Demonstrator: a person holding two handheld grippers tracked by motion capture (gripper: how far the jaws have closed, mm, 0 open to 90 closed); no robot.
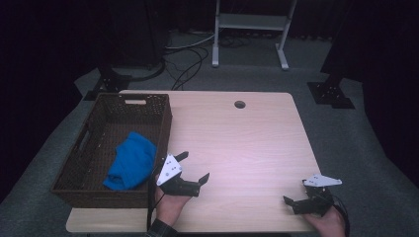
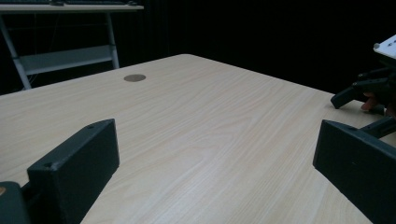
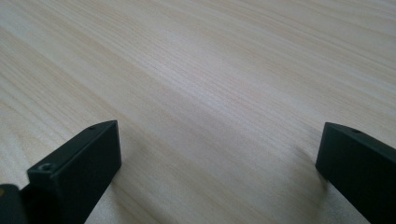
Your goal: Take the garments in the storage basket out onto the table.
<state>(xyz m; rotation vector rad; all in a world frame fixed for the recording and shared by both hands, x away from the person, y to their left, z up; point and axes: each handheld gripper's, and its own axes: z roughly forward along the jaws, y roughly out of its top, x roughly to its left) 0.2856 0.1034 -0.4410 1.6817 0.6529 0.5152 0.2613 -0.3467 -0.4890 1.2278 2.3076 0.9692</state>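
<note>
High view: blue cloth (image 1: 130, 161) bunched in wicker basket (image 1: 148, 104), just beside left gripper (image 1: 194, 167). We judge it soft, light, floppy; pinch raised fold on top. Left gripper, right gripper (image 1: 295, 193): jaws wide, holding nothing, over bare table (image 1: 247, 143).

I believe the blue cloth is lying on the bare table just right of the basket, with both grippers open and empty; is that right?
Not quite: the blue cloth lies inside the basket, not on the table, as the high view shows. The rest holds: the left gripper and the right gripper are both open and empty, which their own gripper views confirm.
</note>
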